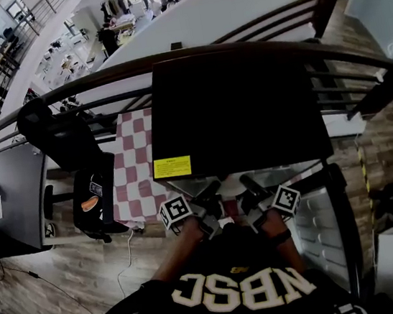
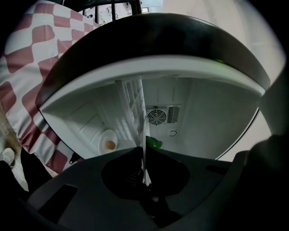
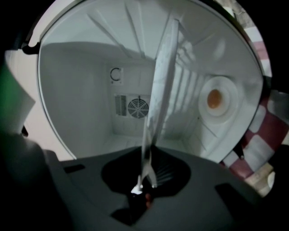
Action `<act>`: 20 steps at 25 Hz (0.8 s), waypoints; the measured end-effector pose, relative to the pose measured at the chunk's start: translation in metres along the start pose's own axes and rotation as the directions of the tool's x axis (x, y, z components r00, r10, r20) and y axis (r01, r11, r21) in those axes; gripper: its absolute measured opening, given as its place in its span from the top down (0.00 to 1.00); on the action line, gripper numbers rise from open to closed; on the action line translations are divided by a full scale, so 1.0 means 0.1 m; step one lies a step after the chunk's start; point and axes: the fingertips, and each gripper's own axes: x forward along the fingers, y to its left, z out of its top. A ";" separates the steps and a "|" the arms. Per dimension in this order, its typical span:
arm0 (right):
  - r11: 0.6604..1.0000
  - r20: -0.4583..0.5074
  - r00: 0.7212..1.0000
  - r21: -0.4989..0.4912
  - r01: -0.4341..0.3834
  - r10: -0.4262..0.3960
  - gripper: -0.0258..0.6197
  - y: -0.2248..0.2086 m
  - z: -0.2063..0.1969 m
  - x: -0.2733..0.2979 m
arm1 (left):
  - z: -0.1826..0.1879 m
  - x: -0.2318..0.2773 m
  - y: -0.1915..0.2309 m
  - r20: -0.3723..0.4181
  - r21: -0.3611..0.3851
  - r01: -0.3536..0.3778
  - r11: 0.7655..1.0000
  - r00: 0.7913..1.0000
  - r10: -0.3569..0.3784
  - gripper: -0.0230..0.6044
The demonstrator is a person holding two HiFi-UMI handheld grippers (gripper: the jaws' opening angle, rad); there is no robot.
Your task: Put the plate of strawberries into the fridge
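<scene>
Dark left claw (image 2: 143,169) and right claw (image 3: 146,178) pinching thin white plate (image 3: 160,90) edge-on, smooth white fridge (image 2: 212,122) interior, round fan grille (image 2: 156,117)

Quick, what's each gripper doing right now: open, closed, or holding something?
Left gripper: closed on the rim of the plate.
Right gripper: closed on the same plate's rim.

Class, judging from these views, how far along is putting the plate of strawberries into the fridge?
Done: the fridge stands open, its white inside facing both grippers. In hand: the left gripper and right gripper both clamp the plate, seen edge-on at the opening; a green leaf, likely a strawberry's, peeks beside it. Left: set the plate down inside, let go, withdraw.
</scene>
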 end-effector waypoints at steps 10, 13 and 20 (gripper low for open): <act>0.999 0.031 0.999 0.024 -0.023 0.022 0.89 0.02 0.00 0.00 | -0.02 0.00 -0.11 -0.005 0.013 0.029 0.999 1.000 -0.029 0.92; 0.999 0.049 0.999 0.025 -0.026 0.025 0.89 0.01 0.02 0.00 | -0.02 0.01 -0.15 -0.017 0.047 0.042 0.998 0.999 -0.041 0.91; 0.999 0.063 0.997 0.014 -0.041 0.040 0.88 0.06 0.03 0.00 | -0.05 -0.02 -0.20 -0.048 0.115 0.058 0.992 0.997 -0.052 0.89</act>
